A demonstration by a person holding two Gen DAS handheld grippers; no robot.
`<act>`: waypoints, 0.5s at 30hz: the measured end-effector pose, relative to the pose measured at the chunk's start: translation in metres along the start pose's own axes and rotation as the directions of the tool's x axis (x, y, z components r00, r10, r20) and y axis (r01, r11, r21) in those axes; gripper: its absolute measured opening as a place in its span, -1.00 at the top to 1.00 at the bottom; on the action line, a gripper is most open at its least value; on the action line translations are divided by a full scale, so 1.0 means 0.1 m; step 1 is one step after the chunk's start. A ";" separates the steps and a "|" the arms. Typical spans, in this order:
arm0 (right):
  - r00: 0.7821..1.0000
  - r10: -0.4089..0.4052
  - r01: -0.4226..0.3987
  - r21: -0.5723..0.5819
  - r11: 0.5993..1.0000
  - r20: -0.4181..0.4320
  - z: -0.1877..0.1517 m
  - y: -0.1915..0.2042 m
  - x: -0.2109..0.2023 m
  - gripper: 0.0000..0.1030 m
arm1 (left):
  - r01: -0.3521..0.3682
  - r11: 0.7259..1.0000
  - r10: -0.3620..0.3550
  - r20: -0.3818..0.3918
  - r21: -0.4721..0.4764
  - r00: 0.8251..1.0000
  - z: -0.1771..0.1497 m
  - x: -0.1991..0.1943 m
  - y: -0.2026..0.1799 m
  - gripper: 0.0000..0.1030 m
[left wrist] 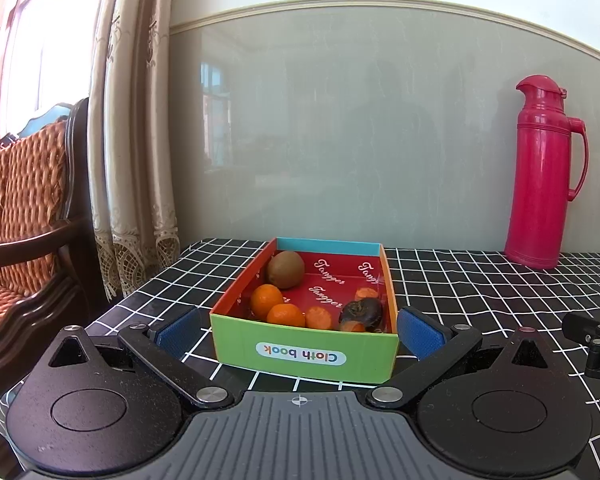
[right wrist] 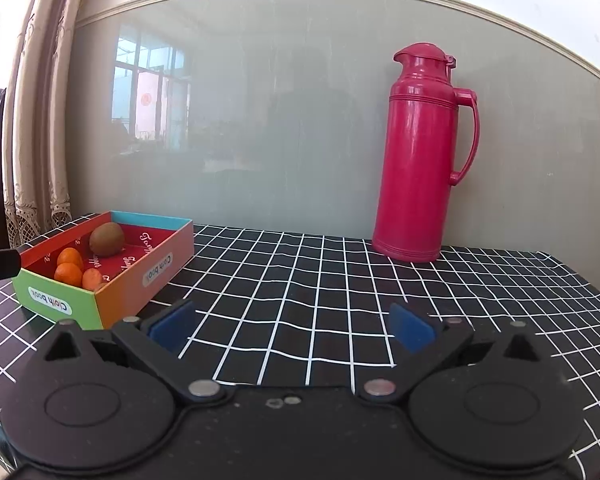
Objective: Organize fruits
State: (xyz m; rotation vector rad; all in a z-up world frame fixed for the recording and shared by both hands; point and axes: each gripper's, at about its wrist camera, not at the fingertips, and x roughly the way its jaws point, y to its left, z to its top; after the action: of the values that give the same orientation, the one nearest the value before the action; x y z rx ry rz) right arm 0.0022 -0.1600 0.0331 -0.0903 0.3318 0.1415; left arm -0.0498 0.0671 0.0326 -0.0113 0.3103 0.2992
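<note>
— Blue pads first: how do the fingers stand on the left gripper [left wrist: 299,330]?

— Spread wide, one pad on each side of the near end of the cardboard box [left wrist: 306,354], its green front wall between them. Whether the pads touch the walls I cannot tell. Nothing is gripped.

— And the right gripper [right wrist: 292,326]?

— Also spread wide and empty, low over the checked tablecloth [right wrist: 320,288], with only bare cloth between its pads. The box lies just beyond its left finger, toward the table's left edge.

— What lies inside the box?

— Along the near wall, several small orange fruits: two round tangerines [left wrist: 278,308] at the left, touching each other, then smaller orange pieces [left wrist: 320,317] toward the middle. A dark, wrinkled fruit [left wrist: 362,312] sits in the near right corner, with another orange piece just behind it. Farther back, against the left wall, rests a brown kiwi [left wrist: 286,269]. The far right part of the red floor is bare.

— Anything beyond that?

— A red thermos jug [right wrist: 422,156] stands upright at the table's far edge, well apart from the box, against the pale wall panel. A curtain [left wrist: 136,128] and a wooden chair [left wrist: 24,216] stand off the table's left side.
</note>
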 end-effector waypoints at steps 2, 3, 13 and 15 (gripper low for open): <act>1.000 0.001 -0.001 0.000 1.000 -0.001 0.00 0.00 0.00 -1.00 | 0.000 1.000 0.000 0.000 -0.001 1.000 0.00 0.00 0.00 -1.00; 1.000 0.000 0.000 0.000 1.000 -0.001 0.00 0.01 0.00 -1.00 | -0.001 1.000 0.001 0.001 -0.001 1.000 0.00 0.00 0.00 -1.00; 1.000 -0.001 0.001 -0.001 1.000 -0.001 0.00 0.01 0.01 -1.00 | -0.001 1.000 0.001 0.001 -0.003 1.000 0.00 0.00 0.00 -1.00; 1.000 0.000 0.000 0.000 1.000 -0.001 0.00 0.01 0.01 -1.00 | -0.002 1.000 0.002 0.002 -0.003 1.000 0.00 0.00 0.00 -1.00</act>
State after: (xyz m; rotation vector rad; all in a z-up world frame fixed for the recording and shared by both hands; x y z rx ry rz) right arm 0.0027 -0.1593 0.0328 -0.0905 0.3327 0.1412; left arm -0.0501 0.0671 0.0327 -0.0141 0.3077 0.3019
